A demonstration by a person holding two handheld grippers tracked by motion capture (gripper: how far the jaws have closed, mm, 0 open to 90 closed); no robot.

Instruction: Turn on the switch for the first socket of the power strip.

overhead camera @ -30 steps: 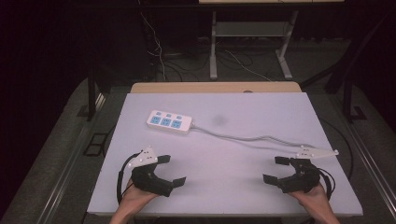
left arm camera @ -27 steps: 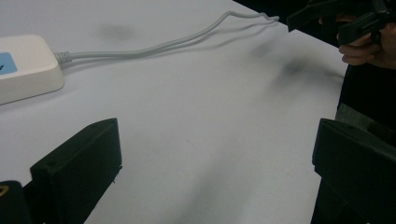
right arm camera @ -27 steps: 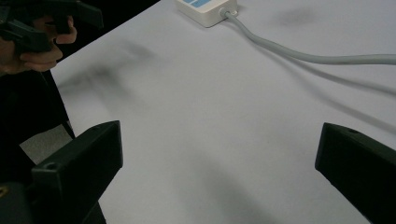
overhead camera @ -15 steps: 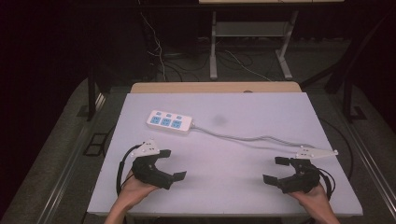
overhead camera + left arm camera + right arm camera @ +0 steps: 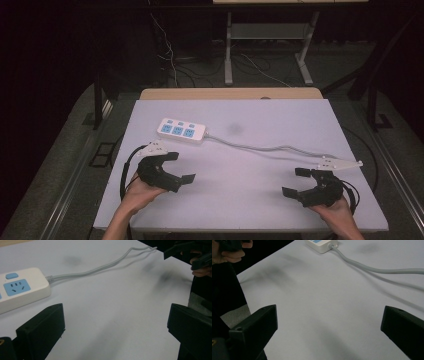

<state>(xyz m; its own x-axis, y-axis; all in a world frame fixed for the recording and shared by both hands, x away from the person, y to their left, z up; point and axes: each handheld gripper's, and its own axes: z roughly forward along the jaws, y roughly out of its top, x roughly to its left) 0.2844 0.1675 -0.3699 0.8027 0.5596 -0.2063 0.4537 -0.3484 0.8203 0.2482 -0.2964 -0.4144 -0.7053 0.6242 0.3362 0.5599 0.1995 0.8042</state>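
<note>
A white power strip (image 5: pixel 181 131) with blue sockets lies on the white table (image 5: pixel 280 117), left of centre. Its grey cable (image 5: pixel 260 148) runs right across the top. My left gripper (image 5: pixel 180 167) is open, just in front of the strip and not touching it. In the left gripper view the strip (image 5: pixel 20 287) lies ahead on the left, past my wide-apart jaws (image 5: pixel 115 327), and its cable (image 5: pixel 100 267) trails away. My right gripper (image 5: pixel 295 182) stands open near the front right, with nothing in it. The right gripper view has the strip's end (image 5: pixel 322 245) and cable (image 5: pixel 367 267) far ahead of that gripper (image 5: pixel 327 330).
A wooden strip (image 5: pixel 230 93) borders the table's far edge. Behind it, on the dark floor, are metal desk legs (image 5: pixel 228 50) and loose cables (image 5: pixel 170 55). The person's other hand and gripper (image 5: pixel 192 255) are across the table in the left gripper view.
My left gripper has moved forward, closer to the power strip. The right gripper has hardly moved.
</note>
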